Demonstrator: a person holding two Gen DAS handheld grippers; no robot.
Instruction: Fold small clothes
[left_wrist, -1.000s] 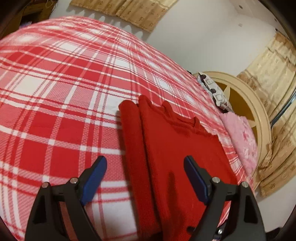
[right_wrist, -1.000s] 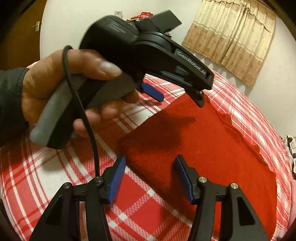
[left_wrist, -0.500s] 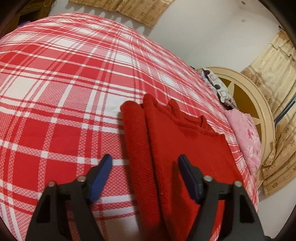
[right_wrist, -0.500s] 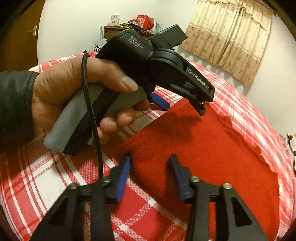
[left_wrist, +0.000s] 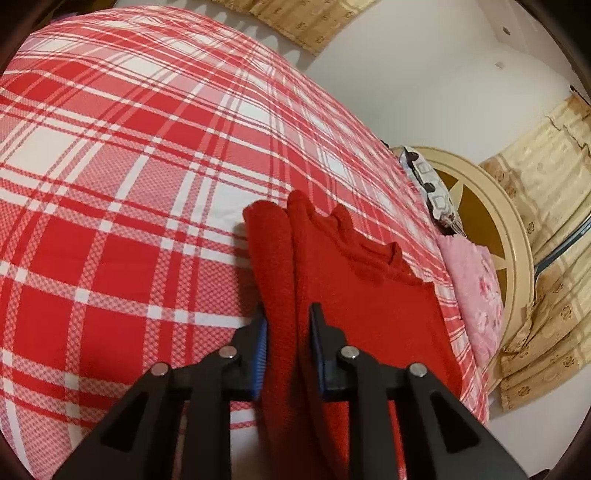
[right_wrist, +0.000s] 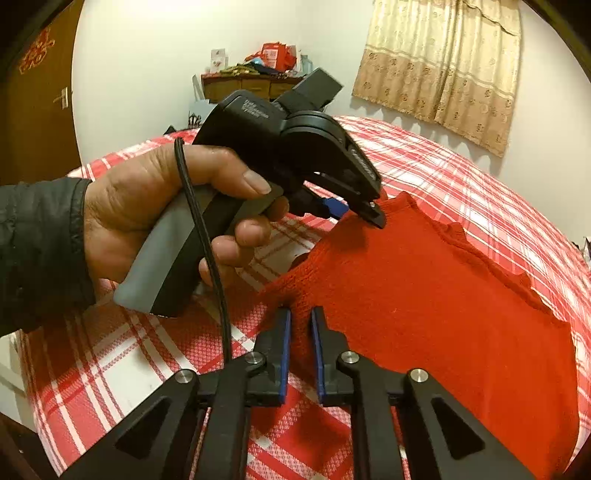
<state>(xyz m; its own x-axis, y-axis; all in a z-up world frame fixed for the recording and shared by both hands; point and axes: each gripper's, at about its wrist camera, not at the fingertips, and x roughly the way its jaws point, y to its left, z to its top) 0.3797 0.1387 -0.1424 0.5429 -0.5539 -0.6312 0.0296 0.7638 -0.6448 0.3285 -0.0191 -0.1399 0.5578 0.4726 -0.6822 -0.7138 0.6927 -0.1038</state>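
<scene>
Nothing I can read for sure. White lettering on the left gripper (right_wrist: 364, 218) body, 11 o'clock of its tips, is too blurred; side logo is cut off.

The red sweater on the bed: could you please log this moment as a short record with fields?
surface: plaid bedspread, red and white
garment: red sweater, lying flat, one side folded over
left hand-held gripper: jaws have just been closing, pads now pinch the sweater's folded edge
right hand-held gripper: jaws have just been closing, pads now pinch the near corner of the sweater
hand: holds the left gripper's handle
background: pink cloth beside the bed, curtain on the wall
</scene>
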